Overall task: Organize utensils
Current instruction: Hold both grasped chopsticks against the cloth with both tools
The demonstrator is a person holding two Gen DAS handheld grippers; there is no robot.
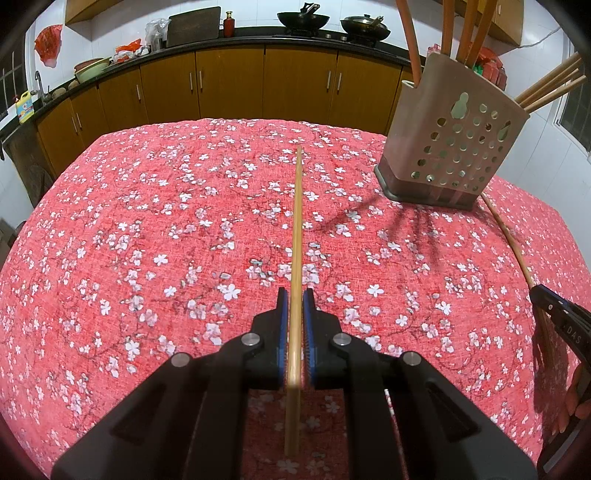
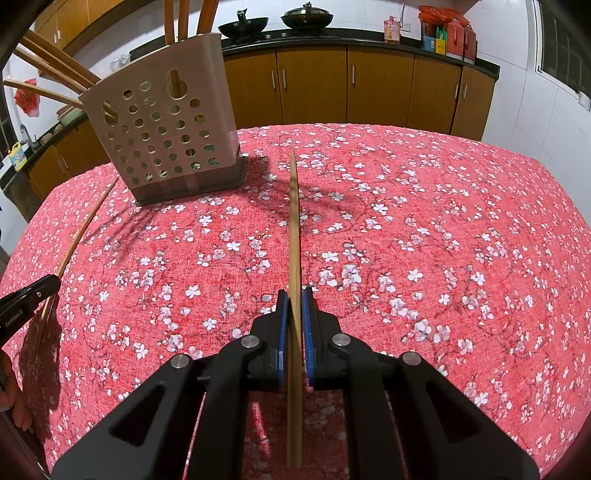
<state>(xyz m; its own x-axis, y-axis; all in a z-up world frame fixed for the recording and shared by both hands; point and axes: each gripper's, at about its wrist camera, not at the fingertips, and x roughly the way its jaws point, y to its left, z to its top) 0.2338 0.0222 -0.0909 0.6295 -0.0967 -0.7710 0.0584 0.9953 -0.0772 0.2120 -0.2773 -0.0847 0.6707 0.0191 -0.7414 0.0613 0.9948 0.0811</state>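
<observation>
Now each gripper pinches one chopstick — the left gripper [image 1: 295, 295] clamps a chopstick [image 1: 297, 221], the right gripper [image 2: 294, 295] a second chopstick [image 2: 294, 221], both pointing forward above the floral tablecloth [image 1: 147, 240]. Between them stands the perforated utensil holder [image 1: 454, 144], holding what seem more chopsticks — tops cropped.

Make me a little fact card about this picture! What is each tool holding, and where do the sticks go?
left tool: shut on a chopstick, tip pointing out over the table
right tool: shut on another chopstick
holder: beige, full of holes, standing upright on the table between the two tools
already in holder: several chopsticks and orange-handled utensils
table: red cloth with white flowers
background: wooden cabinets, two woks on the counter
</observation>
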